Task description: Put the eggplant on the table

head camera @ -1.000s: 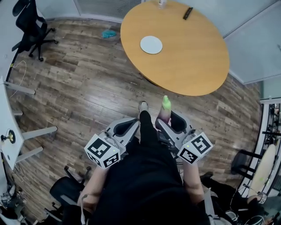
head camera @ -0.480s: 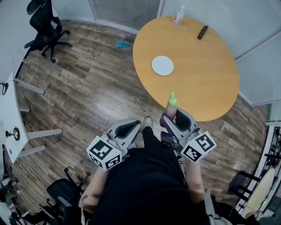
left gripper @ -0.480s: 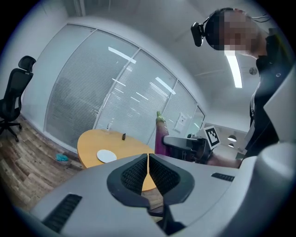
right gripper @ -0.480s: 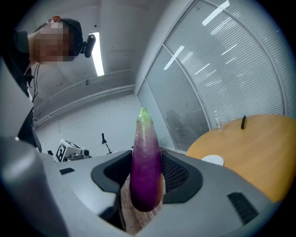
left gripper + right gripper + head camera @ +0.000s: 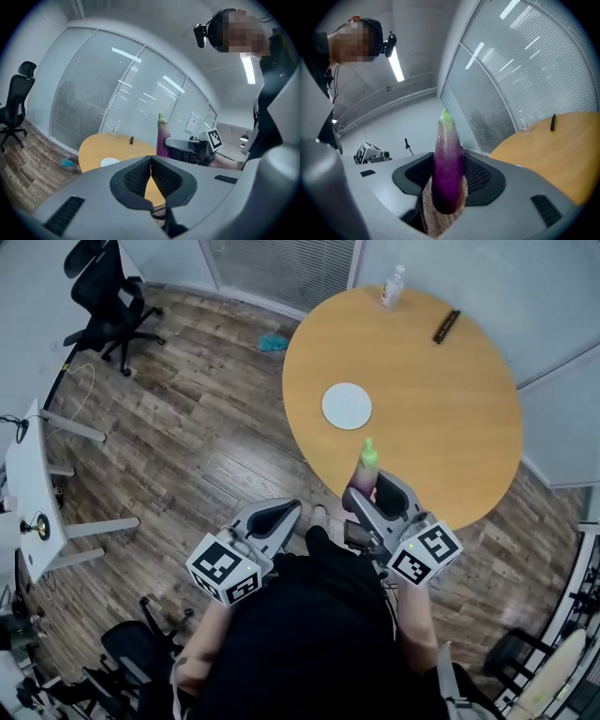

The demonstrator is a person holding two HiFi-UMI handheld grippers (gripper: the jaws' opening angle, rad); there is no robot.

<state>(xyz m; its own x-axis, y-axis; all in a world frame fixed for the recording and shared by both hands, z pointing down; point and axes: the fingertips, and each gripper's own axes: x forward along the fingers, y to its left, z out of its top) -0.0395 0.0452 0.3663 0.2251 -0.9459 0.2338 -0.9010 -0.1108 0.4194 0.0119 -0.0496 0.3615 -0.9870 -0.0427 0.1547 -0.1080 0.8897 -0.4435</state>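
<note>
**A:** What are the fingers (image 5: 480, 176) of the right gripper (image 5: 448, 180) doing?

**B:** They are clenched on the eggplant (image 5: 448, 164), low on its purple body. It stands upright between them, green tip up.

**A:** And the left gripper (image 5: 151, 174)?

**B:** Its fingers (image 5: 136, 176) are pressed together with nothing between them.

**A:** Where is the eggplant relative to the bench?

**B:** In the head view the green tip shows against the near edge of the round wooden bench (image 5: 431, 427). The eggplant is in the grasp, not lying on the bench top. The left gripper sits beside the right one, over the plank floor (image 5: 187, 427), off the bench.

**A:** What lies on the bench?

**B:** A white plate (image 5: 347, 406) sits near the eggplant's tip. At the far edge there are a clear bottle (image 5: 393, 285) and a small dark bar (image 5: 446, 325), both well apart from the plate.

**A:** And further out?

**B:** A blue scrap (image 5: 274, 341) lies on the floor just beside the bench's far left edge. A black office chair (image 5: 103, 296) stands in the upper left corner.
</note>
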